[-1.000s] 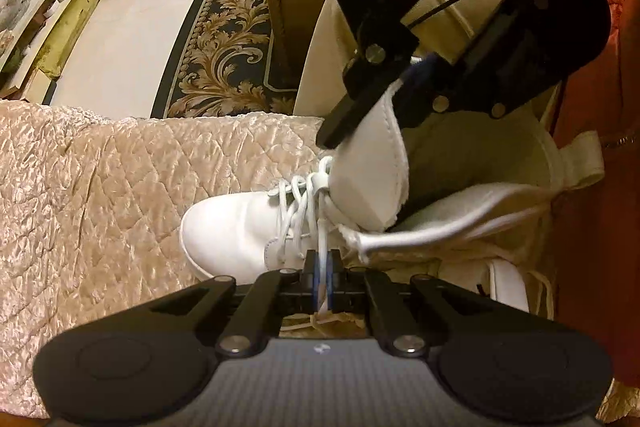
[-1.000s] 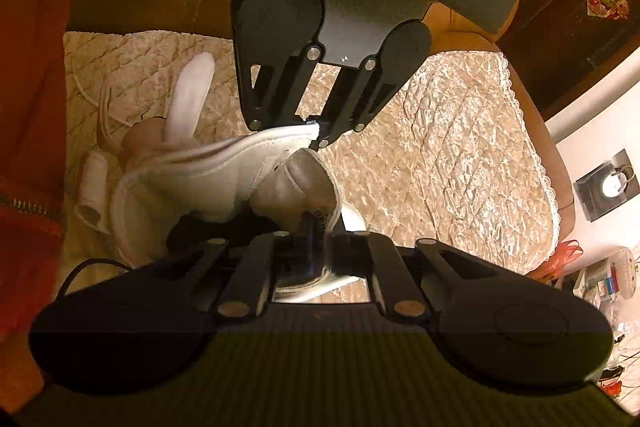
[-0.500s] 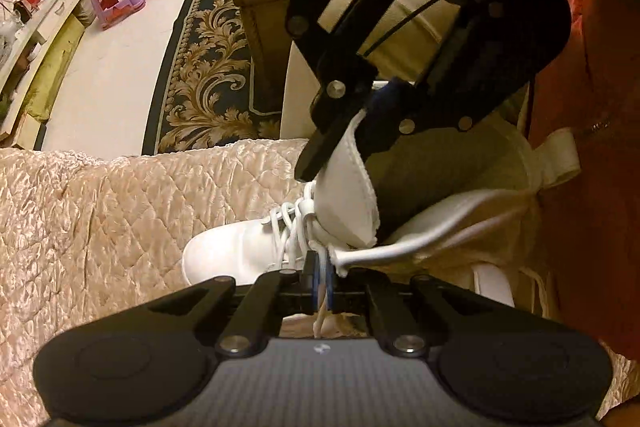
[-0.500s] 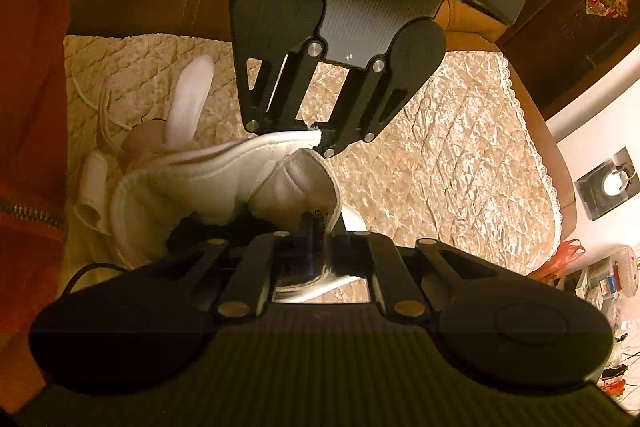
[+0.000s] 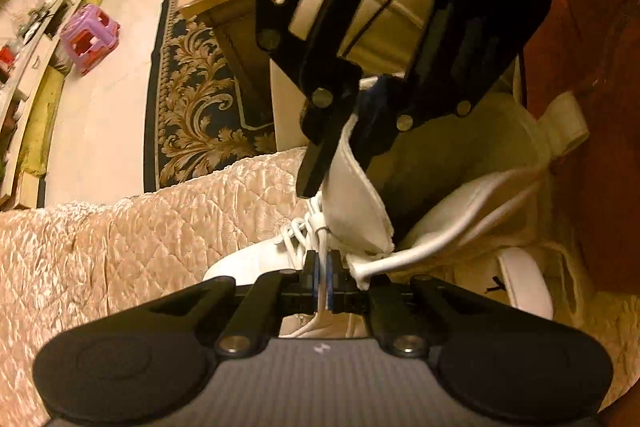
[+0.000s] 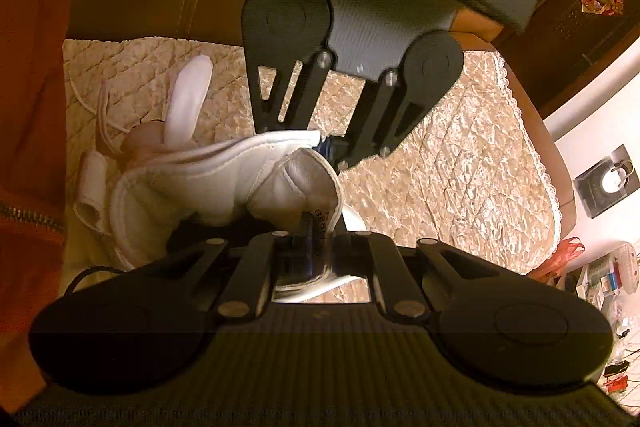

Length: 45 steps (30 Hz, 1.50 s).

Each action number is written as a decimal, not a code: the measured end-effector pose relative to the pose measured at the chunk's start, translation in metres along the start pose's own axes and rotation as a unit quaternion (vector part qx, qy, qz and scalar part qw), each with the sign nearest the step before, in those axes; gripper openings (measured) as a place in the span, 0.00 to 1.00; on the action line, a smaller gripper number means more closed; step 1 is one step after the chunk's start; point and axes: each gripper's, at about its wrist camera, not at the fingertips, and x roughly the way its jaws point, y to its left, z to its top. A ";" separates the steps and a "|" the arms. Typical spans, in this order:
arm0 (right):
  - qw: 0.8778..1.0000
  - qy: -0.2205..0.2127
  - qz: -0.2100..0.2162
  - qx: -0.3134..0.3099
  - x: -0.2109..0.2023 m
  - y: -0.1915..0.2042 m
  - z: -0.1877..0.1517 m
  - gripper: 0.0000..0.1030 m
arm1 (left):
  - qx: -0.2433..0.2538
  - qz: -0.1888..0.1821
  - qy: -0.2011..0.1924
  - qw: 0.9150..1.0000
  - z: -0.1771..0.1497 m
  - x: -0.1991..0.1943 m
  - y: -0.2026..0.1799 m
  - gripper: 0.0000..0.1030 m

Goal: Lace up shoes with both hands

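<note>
White lace (image 5: 320, 247) is pinched in the left gripper (image 5: 322, 277); the right gripper (image 6: 310, 247) clamps the tongue (image 6: 296, 183), quilt (image 5: 120, 247) beneath.

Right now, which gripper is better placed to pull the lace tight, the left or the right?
The left. The left gripper is already shut on the white lace near the eyelets, so it can probably just draw back. The right gripper is shut on the shoe tongue, steadying the white shoe.
</note>
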 end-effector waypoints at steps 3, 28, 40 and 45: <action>1.000 0.002 0.001 0.001 0.001 0.000 -0.001 0.11 | -0.001 -0.003 -0.002 1.000 0.001 0.005 0.002 0.03; 0.788 0.007 0.279 0.549 0.093 -0.131 -0.142 0.28 | -0.037 0.002 -0.007 0.999 -0.001 0.007 0.007 0.03; 0.538 0.004 0.296 0.789 0.131 -0.094 -0.202 0.20 | -0.043 -0.001 -0.006 0.999 0.001 0.000 0.004 0.03; 0.532 0.008 0.290 0.795 0.130 -0.088 -0.194 0.19 | -0.043 0.002 -0.004 0.999 0.002 0.001 0.002 0.03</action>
